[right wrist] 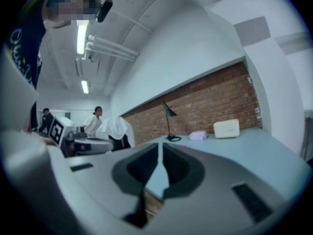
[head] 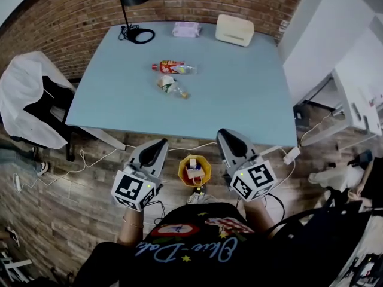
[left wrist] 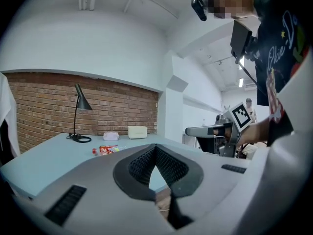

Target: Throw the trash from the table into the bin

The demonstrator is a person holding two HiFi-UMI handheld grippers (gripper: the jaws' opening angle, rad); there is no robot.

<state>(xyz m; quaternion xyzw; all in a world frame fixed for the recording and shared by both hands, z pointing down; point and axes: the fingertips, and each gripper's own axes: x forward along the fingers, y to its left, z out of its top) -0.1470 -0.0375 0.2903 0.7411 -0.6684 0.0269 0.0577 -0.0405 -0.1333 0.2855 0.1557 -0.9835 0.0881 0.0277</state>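
The light blue table (head: 239, 94) fills the upper half of the head view. A chair draped with a white garment (head: 27, 94) stands at its left side. Along the table's far edge are a black desk lamp (head: 133, 17), a cream box (head: 234, 30) and a pale pink packet (head: 186, 29). On the floor in front of the table's near edge sits a small yellow bin (head: 181, 166), which already has something in it.

The trash lies near the middle of the table, well apart from the bin. It is a plastic bottle with a red label (head: 172, 67) on its side and, just beside it on the near side, a crumpled clear bottle (head: 172, 87).

Both bottles look empty, so they are probably light and thin-walled, and would give under a squeeze. The labelled one is smooth and round and may roll or slip, so a hold across its middle, on the label, seems safest. The crumpled one has creases that should give a better grip.

The left gripper (head: 160, 142) and the right gripper (head: 226, 133) are held low in front of the person, one on each side of the bin. They point roughly level toward the table and stop short of its edge. Each gripper has its jaws clenched together with nothing between them.
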